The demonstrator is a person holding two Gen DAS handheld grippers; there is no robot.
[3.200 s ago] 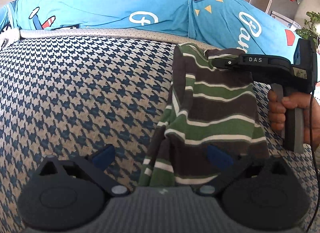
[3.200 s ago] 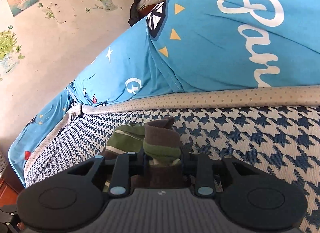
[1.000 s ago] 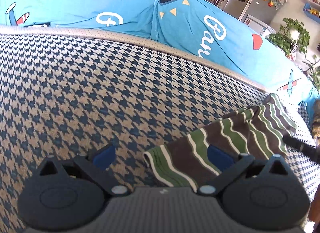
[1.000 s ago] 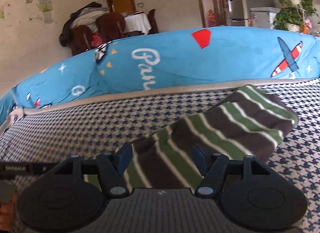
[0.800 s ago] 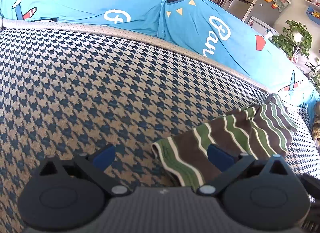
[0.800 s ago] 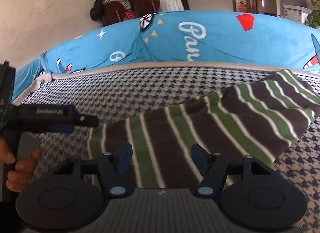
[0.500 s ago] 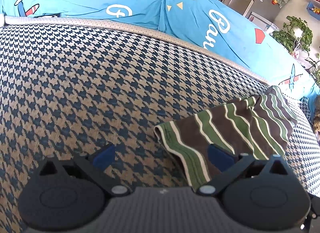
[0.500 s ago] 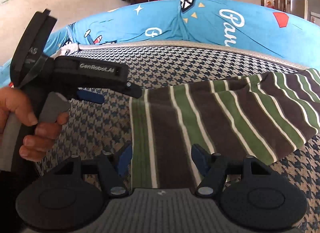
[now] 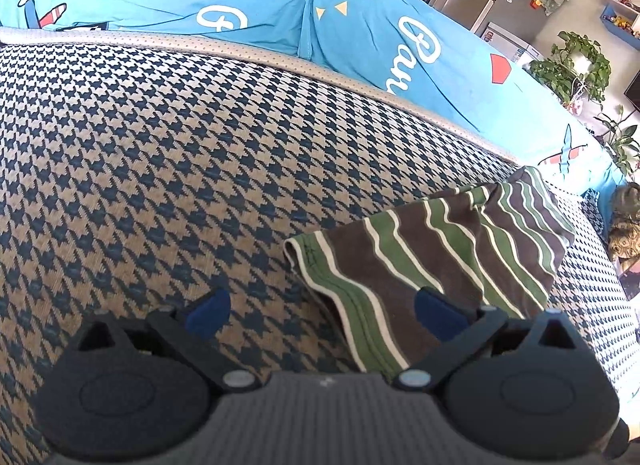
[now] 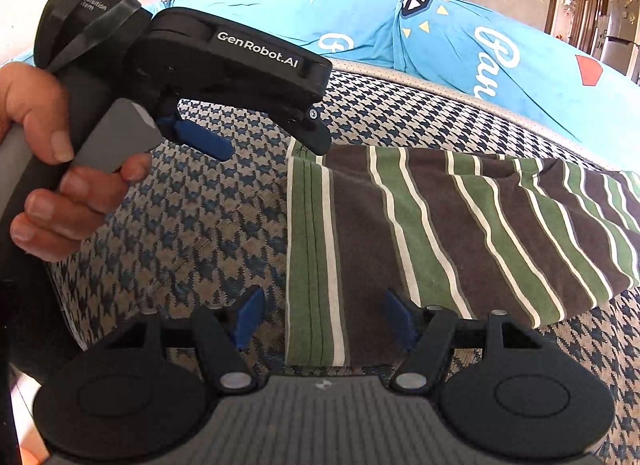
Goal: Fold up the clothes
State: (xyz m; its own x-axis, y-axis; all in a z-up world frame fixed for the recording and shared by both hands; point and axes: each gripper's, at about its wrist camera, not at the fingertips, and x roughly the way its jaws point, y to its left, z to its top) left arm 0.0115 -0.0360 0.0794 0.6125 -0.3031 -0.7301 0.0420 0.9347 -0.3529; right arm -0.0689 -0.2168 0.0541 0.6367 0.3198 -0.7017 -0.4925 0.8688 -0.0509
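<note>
While angled down over the houndstooth sofa seat (image 9: 160, 169), held the left gripper (image 9: 320, 309) nearly in place since a second before, fingers spread wide and empty, right blue pad (image 9: 438, 315) above the folded striped garment (image 9: 440, 249) lying flat at right. Seen from the right wrist, showed the left hand (image 10: 52, 169) wrapped round its handle, newly in view. Kept the right gripper (image 10: 324, 317) lower, rolled level, half open, straddling the garment's green hem without clamping it.
</note>
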